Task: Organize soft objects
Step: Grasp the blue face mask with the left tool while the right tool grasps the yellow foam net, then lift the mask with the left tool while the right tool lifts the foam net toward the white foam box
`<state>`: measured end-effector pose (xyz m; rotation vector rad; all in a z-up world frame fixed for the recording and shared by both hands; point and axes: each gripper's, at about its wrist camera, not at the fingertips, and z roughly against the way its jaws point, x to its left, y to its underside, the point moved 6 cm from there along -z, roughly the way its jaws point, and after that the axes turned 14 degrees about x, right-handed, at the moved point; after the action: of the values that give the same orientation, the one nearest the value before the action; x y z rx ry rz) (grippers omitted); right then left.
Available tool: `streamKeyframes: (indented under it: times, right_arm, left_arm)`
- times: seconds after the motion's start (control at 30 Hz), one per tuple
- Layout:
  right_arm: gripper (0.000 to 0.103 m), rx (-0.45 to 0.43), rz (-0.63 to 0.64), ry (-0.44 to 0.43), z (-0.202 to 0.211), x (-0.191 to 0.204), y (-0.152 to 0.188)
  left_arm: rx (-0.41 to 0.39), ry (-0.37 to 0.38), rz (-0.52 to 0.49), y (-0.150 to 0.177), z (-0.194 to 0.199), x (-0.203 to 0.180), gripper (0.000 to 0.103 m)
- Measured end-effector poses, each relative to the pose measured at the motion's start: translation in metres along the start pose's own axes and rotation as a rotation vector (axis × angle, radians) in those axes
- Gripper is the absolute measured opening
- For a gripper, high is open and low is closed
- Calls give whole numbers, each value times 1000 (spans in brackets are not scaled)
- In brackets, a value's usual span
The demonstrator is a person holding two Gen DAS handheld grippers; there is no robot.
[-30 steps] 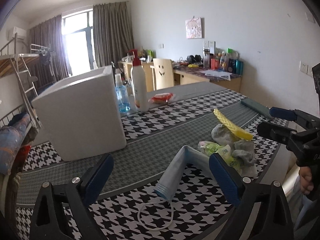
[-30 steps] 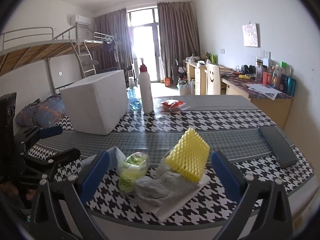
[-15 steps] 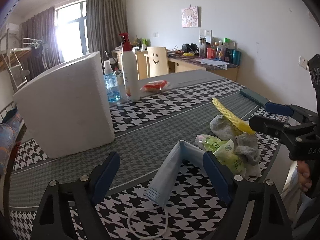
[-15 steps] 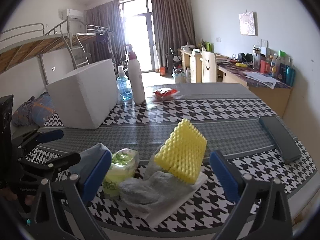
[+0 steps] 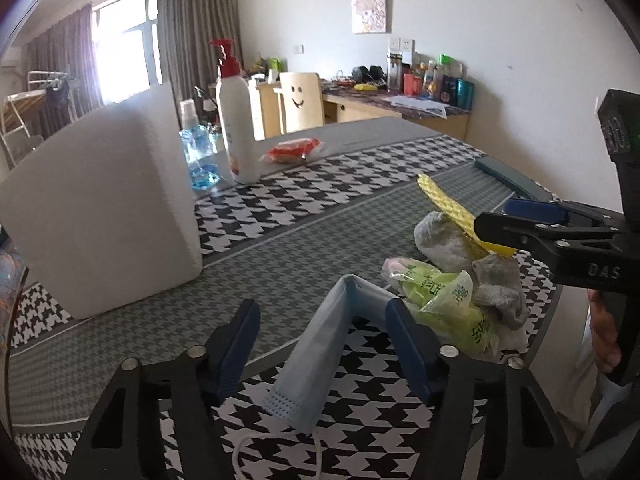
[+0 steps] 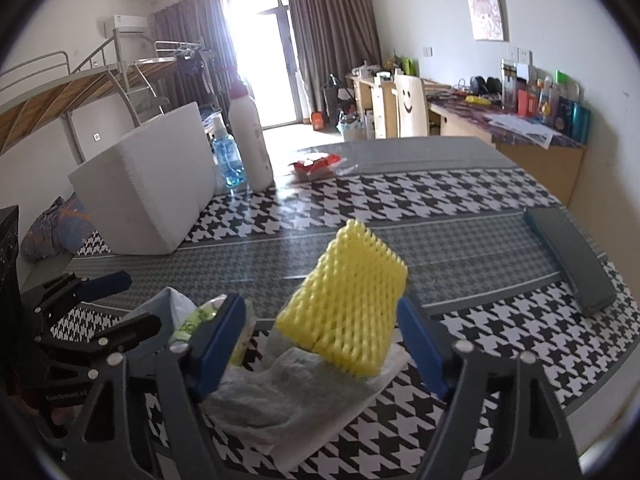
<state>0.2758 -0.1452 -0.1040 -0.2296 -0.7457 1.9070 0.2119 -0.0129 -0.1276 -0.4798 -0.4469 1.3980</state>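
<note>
A folded blue face mask (image 5: 320, 352) lies on the houndstooth table between the open jaws of my left gripper (image 5: 324, 344), not gripped. Right of it sit a green plastic pack (image 5: 444, 300), a grey sock (image 5: 452, 240) and a yellow foam net (image 5: 452, 204). In the right wrist view the yellow foam net (image 6: 348, 300) stands between the open jaws of my right gripper (image 6: 320, 336), over the grey sock (image 6: 288, 384) and a white cloth (image 6: 340, 420). The green pack (image 6: 200, 316) is by the left finger.
A white foam box (image 5: 100, 204) stands at the left, with a blue spray bottle (image 5: 196, 152), a white pump bottle (image 5: 236, 120) and a red packet (image 5: 292, 150) behind. A dark flat case (image 6: 572, 256) lies at the right edge. The table's front edge is close.
Both grippers have moved forward and down: the left jaws now flank the mask, the right jaws flank the yellow foam net. Both jaws have narrowed somewhat.
</note>
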Motion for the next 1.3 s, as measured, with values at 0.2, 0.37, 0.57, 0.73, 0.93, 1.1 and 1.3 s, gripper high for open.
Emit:
streamKeyframes:
  times: [0.2,0.37,0.57,0.73,0.93,1.1,1.3]
  right_arm:
    - [67,45,-21,-16,-11,-6,3]
    - [51,81,-34,-25,-18,-9,7]
    - [32,93,-32,-28,-19,-9,10]
    - [16,106,-43,-23,-21,-12,13]
    - [11,87,-74,-16,-14,-20,13]
    - [11,42,-90,-13,1,-24,9]
    - [11,-17,-101,-15,20,-23,4]
  left_arm:
    - [43,33,-15,5,-10,-3,54]
    - [65,45,-15,8,-14,-3,39]
    - [74,48,-25,10,-15,-5,20]
    - [77,59,-38,12,-15,-7,12]
    - [58,72,-33,10,-10,-7,11]
    - [18,83,-35,8,2,-8,9]
    - [-36,94,-28,4,21,-6,8]
